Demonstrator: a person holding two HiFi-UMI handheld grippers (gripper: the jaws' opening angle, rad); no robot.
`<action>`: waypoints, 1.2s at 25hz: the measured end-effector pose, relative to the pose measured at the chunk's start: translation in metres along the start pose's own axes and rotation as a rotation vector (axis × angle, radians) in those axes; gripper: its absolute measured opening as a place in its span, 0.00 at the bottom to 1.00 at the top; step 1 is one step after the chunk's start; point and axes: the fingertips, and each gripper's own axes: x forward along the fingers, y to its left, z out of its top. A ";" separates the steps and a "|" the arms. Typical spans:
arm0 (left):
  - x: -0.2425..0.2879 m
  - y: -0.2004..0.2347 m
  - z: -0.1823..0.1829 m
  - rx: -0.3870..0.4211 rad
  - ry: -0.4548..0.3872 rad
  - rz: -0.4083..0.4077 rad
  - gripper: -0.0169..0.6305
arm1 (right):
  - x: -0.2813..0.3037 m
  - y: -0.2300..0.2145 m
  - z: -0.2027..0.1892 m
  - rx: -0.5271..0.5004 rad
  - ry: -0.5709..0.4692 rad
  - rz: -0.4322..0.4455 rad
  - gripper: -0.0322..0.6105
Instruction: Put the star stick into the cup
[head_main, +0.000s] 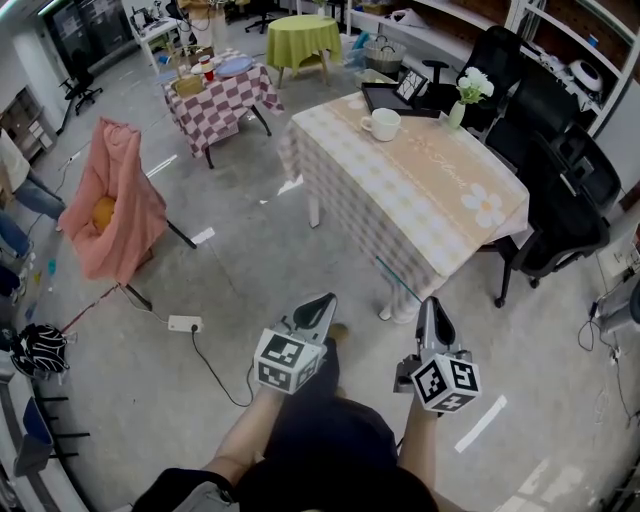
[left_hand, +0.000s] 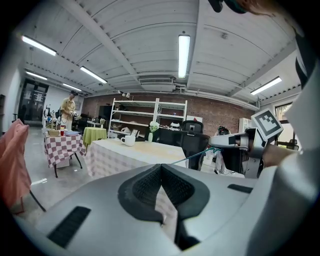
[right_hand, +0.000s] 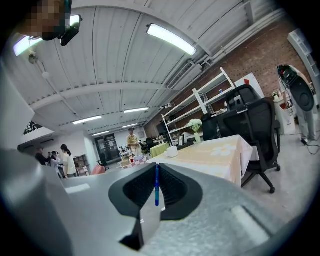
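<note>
Pale worktop (head_main: 430, 195) held a white cup (head_main: 381, 124) (inside not visible) and a vase (head_main: 457, 114) of white flowers. The right gripper (head_main: 431, 305) had its jaws pinched on the star stick (right_hand: 156, 184), well apart from the cup; the left gripper (head_main: 325, 300) had its jaws together, empty.

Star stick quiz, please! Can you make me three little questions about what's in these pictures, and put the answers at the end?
1. True or false: the star stick is already standing in the cup.
2. Pick one. What else stands on the table with the cup? A: a vase of white flowers. B: a teapot. C: a football.
3. Fill in the gap: the star stick is pinched in the ___ tool.

Key
1. False. The stick is in a tool, away from the table.
2. A.
3. Right. The right tool is closed on the stick.
</note>
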 end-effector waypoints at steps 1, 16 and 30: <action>0.003 0.003 0.002 0.000 -0.001 0.002 0.04 | 0.005 0.000 0.002 -0.002 -0.002 0.002 0.08; 0.061 0.045 0.025 -0.006 0.005 0.029 0.04 | 0.079 -0.020 0.020 0.000 0.003 0.018 0.08; 0.117 0.077 0.060 -0.005 -0.002 0.003 0.04 | 0.143 -0.036 0.046 0.002 0.002 0.005 0.08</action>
